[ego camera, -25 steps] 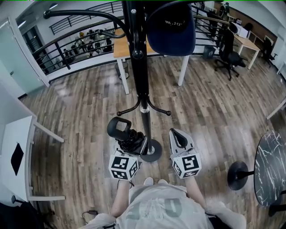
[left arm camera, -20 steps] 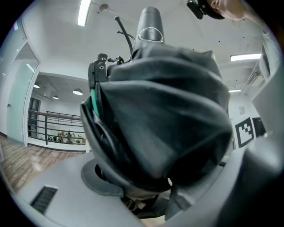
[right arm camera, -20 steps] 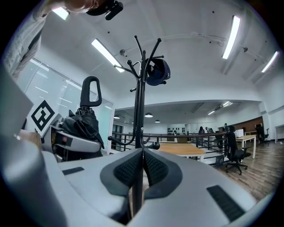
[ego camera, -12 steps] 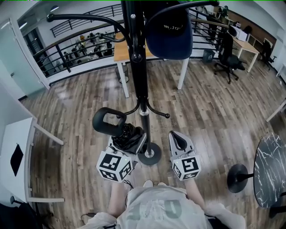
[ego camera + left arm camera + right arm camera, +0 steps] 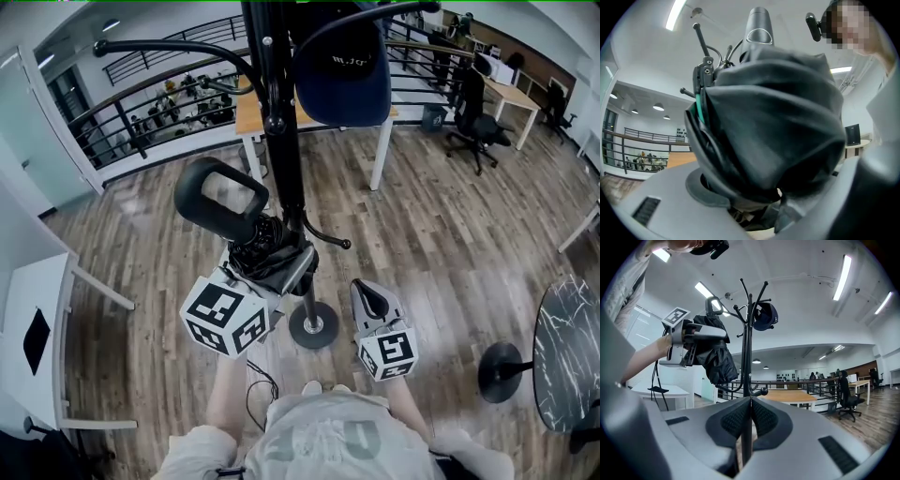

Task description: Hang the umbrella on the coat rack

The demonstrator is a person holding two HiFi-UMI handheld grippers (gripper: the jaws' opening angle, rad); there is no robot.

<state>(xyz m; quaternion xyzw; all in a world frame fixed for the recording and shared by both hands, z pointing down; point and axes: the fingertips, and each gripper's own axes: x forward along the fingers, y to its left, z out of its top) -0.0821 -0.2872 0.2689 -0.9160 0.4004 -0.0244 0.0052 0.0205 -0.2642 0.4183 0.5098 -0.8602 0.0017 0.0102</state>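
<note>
A folded black umbrella [image 5: 262, 253] with a loop handle [image 5: 220, 197] is clamped between the jaws of my left gripper [image 5: 279, 267], held up just left of the black coat rack pole [image 5: 279, 141]. In the left gripper view the umbrella's fabric [image 5: 773, 126] fills the space between the jaws of that gripper [image 5: 759, 201]. A navy cap [image 5: 342, 66] hangs on an upper hook. My right gripper [image 5: 373, 300] is lower and to the right of the pole, shut and empty. From the right gripper [image 5: 751, 420] I see the umbrella [image 5: 717, 359] beside the rack [image 5: 749, 348].
The rack's round base [image 5: 314, 325] lies on the wood floor between both grippers, with small lower hooks [image 5: 328, 239] above it. A wooden desk [image 5: 248, 108] and railing [image 5: 122, 117] are behind. A white table [image 5: 33, 281] stands left, a marble round table [image 5: 567, 347] right.
My left gripper has risen with the umbrella, so its loop handle now sits higher beside the pole. The right gripper has stayed where it was.
</note>
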